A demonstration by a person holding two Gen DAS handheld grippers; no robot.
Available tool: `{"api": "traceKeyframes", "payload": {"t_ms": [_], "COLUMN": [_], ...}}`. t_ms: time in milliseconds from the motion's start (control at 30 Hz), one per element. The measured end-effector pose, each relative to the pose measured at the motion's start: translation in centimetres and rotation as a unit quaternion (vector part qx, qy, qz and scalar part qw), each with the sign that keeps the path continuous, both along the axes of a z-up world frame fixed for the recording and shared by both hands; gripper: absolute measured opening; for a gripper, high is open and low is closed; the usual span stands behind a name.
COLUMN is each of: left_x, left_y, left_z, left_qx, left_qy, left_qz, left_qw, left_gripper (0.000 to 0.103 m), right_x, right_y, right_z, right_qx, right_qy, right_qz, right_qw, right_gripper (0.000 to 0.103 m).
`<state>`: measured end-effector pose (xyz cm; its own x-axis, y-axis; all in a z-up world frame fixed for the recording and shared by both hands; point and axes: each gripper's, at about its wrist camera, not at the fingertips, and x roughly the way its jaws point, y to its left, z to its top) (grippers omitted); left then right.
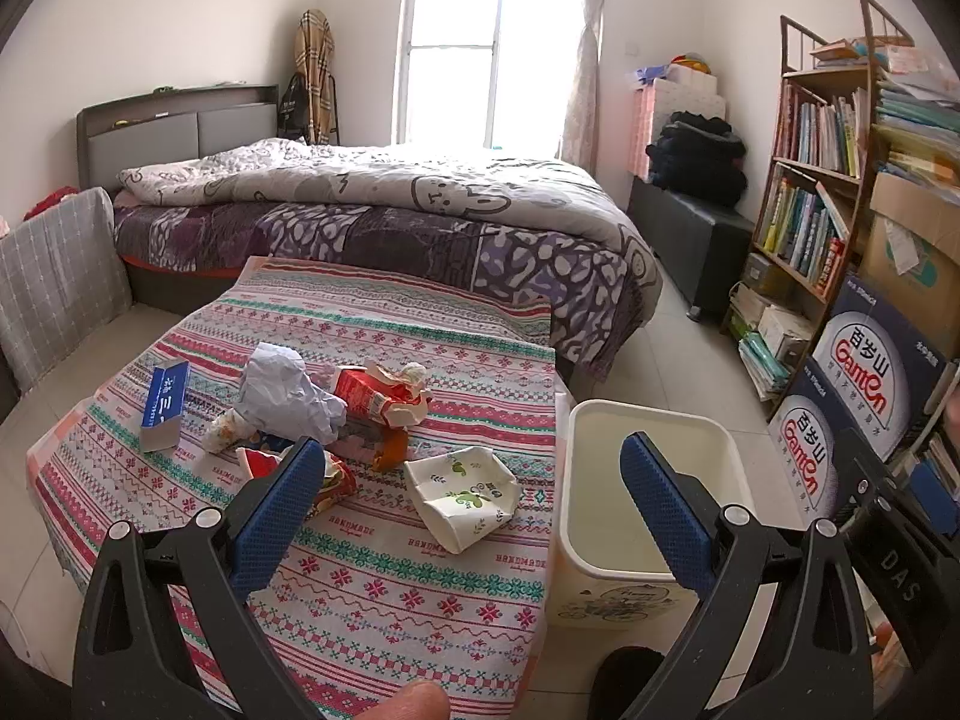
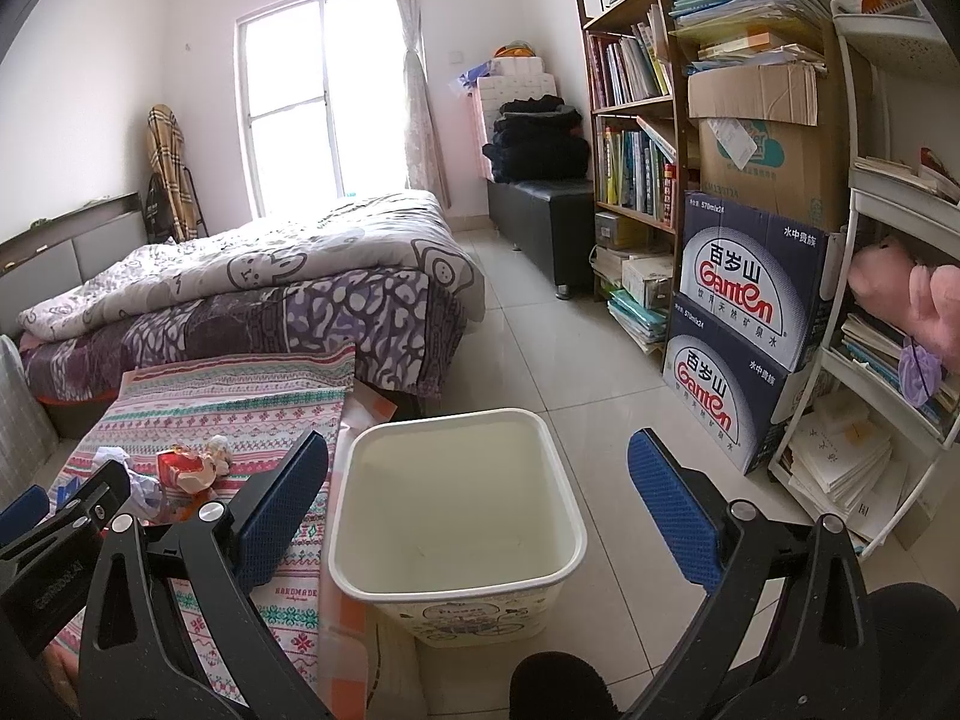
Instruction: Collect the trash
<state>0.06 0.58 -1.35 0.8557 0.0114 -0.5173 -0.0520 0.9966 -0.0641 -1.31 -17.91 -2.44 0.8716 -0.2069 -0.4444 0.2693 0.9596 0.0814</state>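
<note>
Bedroom, patterned tablecloth (image 1: 384, 594). One trash pile (image 1: 336, 402) ahead of the left gripper (image 1: 474, 492), whose jaws are wide apart, empty. One flattened paper cup (image 1: 462, 492) between its fingers. One white bin (image 2: 456, 516) under the right gripper (image 2: 480, 498), also spread wide, empty. Two Ganten boxes (image 2: 744, 306) beyond its right finger.

Both tongs (image 1: 474, 498) (image 2: 480, 498) have black frames, silver screws and blue textured pads.

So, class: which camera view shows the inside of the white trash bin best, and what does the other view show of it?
The right wrist view: the white trash bin sits centred between the open claw's fingers, its whole rim and bare bottom visible. In the left wrist view the bin lies at the right, partly hidden behind a blue finger pad.
</note>
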Motion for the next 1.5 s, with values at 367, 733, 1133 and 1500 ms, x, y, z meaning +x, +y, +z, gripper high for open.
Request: {"api": "traceKeyframes", "payload": {"t_ms": [367,733,1133,1500], "left_x": [0.1,4.1,13.2,16.7], "left_y": [0.4,4.4,16.7,21.7], "left_z": [-0.3,-1.1,-3.9,-9.8], "left_qx": [-0.022,-0.057,-0.138,-0.292], "left_qy": [0.019,0.141,0.230,0.292], "left_qz": [0.001,0.042,0.116,0.194], "left_qw": [0.9996,0.9874,0.9564,0.8897], "left_gripper": [0.096,0.096,0.096,0.096], "right_x": [0.0,4.6,14.6,18.0], "right_y": [0.1,2.1,7.8,8.3], "right_z": [0.0,0.8,-0.3,-9.2], "right_qx": [0.000,0.036,0.044,0.212], "right_qy": [0.001,0.070,0.209,0.343], "right_qz": [0.000,0.044,0.168,0.135], "right_qw": [1.000,0.996,0.962,0.905], "right_gripper": [0.096,0.096,0.096,0.096]}}
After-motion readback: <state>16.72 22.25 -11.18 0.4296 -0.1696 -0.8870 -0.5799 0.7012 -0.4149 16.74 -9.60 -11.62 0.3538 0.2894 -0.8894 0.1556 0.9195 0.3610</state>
